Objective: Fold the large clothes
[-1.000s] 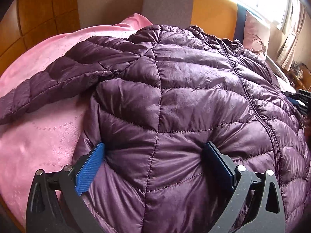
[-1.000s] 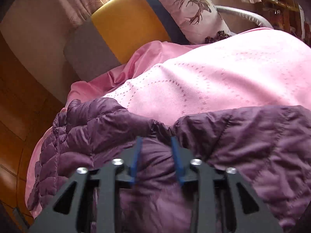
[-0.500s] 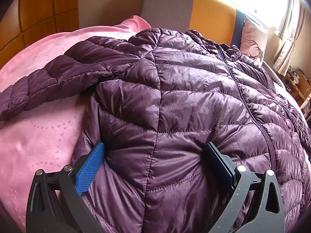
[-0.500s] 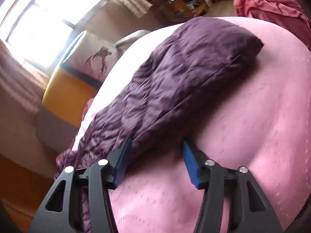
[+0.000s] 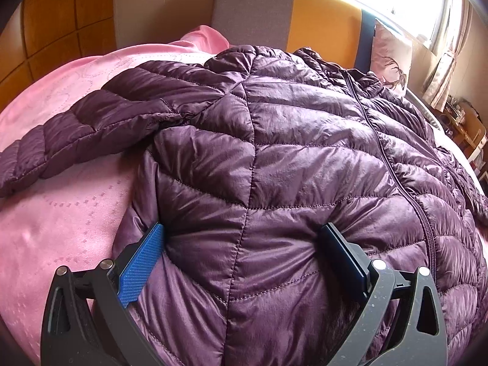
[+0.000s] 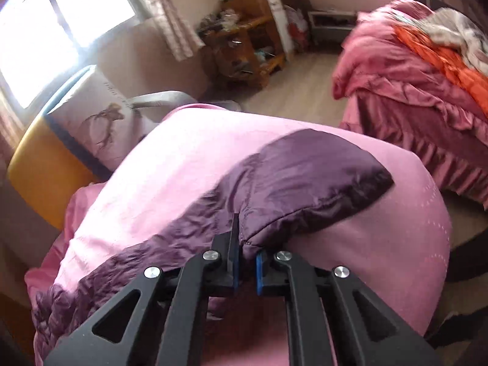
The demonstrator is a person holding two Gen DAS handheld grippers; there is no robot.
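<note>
Since the earlier frames, the right gripper (image 6: 245,262) has left the jacket's (image 5: 289,167) body, swung out along the right sleeve (image 6: 305,177) and pinched shut on its edge near the cuff; the left gripper (image 5: 241,262) has not shifted. The jacket lies front up, zip (image 5: 393,164) closed, spread across the pink bedspread (image 5: 61,228), collar toward the headboard (image 5: 320,15). Left fingers stand wide apart, pressed down into the hem panel with padding bulging between them; they pin the cloth rather than pinch it. Right fingers are together, clamped on the sleeve's seamed edge, the sleeve stretching away over the bedspread. The left sleeve (image 5: 85,134) lies spread out to its side, not yet folded.

The step in hand appears to be folding the right sleeve in over the body. To do it well, lift the edge just clear of the bed, carry it across toward the zip in a flat arc, keep the left gripper anchoring the hem so the slippery shell does not slide, and release only once the sleeve lies straight.
</note>
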